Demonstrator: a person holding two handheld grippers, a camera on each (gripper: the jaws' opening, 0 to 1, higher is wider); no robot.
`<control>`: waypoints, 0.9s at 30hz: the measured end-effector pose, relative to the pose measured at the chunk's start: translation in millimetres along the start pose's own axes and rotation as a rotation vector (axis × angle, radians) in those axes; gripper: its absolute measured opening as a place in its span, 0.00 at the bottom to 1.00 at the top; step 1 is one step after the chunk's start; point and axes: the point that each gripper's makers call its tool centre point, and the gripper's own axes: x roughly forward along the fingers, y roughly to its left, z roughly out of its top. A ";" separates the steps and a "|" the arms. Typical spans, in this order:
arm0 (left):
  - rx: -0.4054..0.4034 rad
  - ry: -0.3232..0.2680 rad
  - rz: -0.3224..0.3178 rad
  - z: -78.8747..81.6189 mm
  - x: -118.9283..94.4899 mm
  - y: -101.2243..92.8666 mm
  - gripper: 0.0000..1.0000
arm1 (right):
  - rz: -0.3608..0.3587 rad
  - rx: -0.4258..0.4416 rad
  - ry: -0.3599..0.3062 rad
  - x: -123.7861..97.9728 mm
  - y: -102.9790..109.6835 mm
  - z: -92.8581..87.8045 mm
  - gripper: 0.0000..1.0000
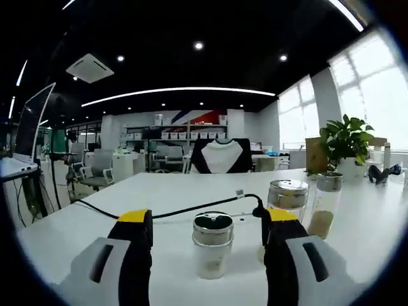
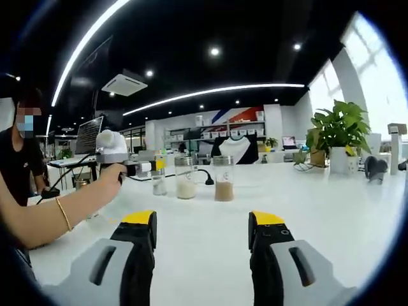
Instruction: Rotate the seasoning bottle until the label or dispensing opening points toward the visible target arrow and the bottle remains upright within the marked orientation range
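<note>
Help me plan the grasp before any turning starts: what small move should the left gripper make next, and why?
Probably ease the left gripper forward and close gently. Its jaws stand open with the upright seasoning bottle centred between them but apparently untouched, so a firm hold seems needed before rotating it on the white table.

Left gripper [image 1: 209, 237] jaws spread wide, level over white table [image 1: 357, 217]. Small seasoning bottle [image 1: 212, 245] upright between jaws, touching neither, metal lid dark on top. Two taller bottles [image 1: 288, 199] [image 1: 326, 204] ahead, beyond right jaw. Black cable [image 1: 185, 208] crossing tabletop behind. Potted plant [image 1: 344, 145] far right.
</note>
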 end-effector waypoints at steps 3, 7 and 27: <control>0.031 0.021 -0.010 -7.6 3.5 -0.2 0.73 | 0.001 0.005 0.004 5.4 -0.1 -1.3 0.57; 0.008 0.036 -0.017 -15.5 8.5 1.7 0.71 | 0.008 0.012 0.012 7.4 2.8 -4.8 0.57; 0.039 0.055 -0.084 -27.4 26.3 0.5 0.45 | 0.032 0.024 0.061 19.2 11.2 -21.6 0.56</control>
